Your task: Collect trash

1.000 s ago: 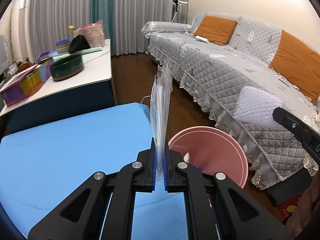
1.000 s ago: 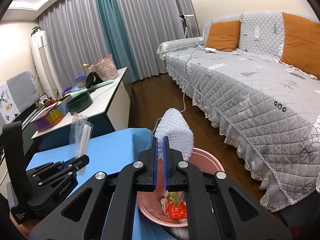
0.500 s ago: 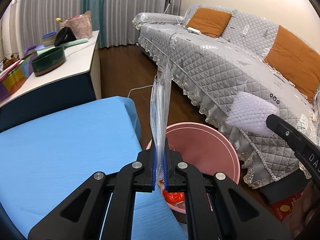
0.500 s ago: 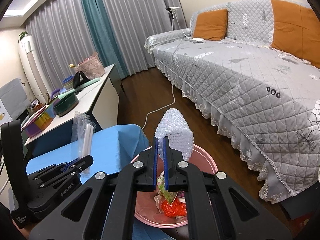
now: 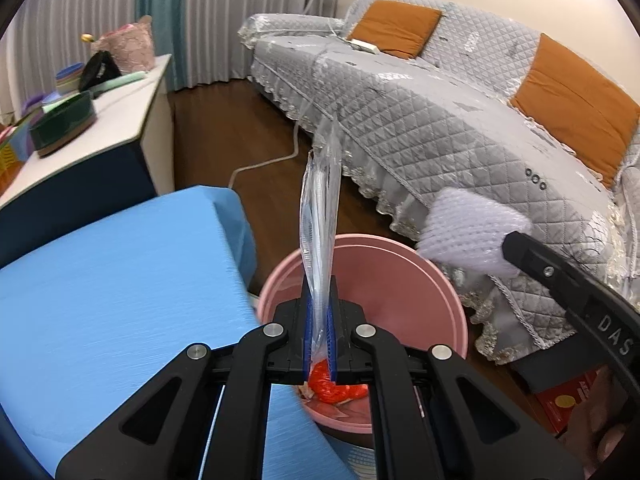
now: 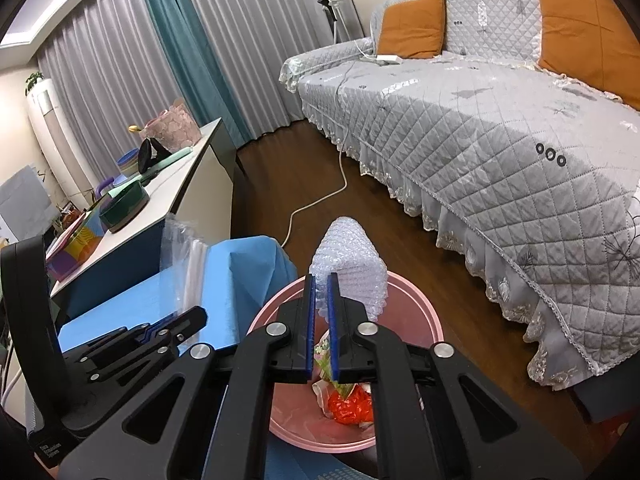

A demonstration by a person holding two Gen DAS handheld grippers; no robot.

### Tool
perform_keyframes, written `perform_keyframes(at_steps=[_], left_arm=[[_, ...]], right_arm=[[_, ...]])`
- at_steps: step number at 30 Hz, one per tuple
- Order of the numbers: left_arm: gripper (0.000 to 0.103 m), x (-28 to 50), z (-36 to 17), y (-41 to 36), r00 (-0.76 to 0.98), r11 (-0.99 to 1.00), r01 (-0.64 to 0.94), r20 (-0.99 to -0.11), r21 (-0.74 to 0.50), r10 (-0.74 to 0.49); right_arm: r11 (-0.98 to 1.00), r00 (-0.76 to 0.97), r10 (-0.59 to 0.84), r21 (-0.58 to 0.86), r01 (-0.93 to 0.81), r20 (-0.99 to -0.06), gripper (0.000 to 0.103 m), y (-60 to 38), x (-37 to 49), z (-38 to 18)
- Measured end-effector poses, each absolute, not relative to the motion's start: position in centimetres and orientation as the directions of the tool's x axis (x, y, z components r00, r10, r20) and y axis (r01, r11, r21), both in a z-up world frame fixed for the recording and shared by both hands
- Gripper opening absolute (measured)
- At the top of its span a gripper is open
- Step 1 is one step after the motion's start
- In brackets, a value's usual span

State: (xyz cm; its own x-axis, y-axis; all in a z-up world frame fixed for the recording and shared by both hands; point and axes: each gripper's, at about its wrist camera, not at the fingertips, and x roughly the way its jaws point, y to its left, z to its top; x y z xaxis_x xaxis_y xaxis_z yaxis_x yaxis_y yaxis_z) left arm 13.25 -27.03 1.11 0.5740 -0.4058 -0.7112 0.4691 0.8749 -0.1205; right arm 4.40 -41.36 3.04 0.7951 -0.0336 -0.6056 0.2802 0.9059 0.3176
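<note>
A: Left gripper (image 5: 319, 332) state?

B: Clamped on a thin clear plastic bag (image 5: 318, 216), standing upright from the pads, right over the pink round bin (image 5: 436, 280).

A: Right gripper (image 6: 320, 320)?

B: Jaws opening; the knobbly white bubble wrap (image 6: 352, 264) is between the pads, though I can't quite tell if they grip it. It hangs above the bin's rim.

A: Change from a second ago?

B: Both grippers are lower and closer over the bin; red crumpled trash (image 6: 350, 406) inside now shows. Blue table (image 5: 120, 272) sits left.
</note>
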Motion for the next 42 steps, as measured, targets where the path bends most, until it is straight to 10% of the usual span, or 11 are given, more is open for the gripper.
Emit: perform_keyframes(at_steps=[4, 27, 42], left_arm=[[0.037, 13.4, 0.9, -27.4, 0.552, 0.86, 0.492, -0.716, -0.135, -0.428], [0.04, 9.4, 5.7, -19.6, 0.645, 0.89, 0.422, -0.633, -0.173, -0.429], [0.084, 1.3, 10.1, -8.8, 0.797, 0.946, 0.297, -0.513, -0.13, -0.32]], right_arm=[[0.895, 0.776, -0.06, 0.309, 0.32, -0.628, 0.034, -41.9, 4.4, 2.5], [0.908, 0.816, -0.093, 0.288, 0.305, -0.57, 0.055, -39.9, 2.1, 5.5], [0.952, 0.863, -0.068, 0.227, 0.207, -0.501, 0.098, -32.3, -4.0, 11.3]])
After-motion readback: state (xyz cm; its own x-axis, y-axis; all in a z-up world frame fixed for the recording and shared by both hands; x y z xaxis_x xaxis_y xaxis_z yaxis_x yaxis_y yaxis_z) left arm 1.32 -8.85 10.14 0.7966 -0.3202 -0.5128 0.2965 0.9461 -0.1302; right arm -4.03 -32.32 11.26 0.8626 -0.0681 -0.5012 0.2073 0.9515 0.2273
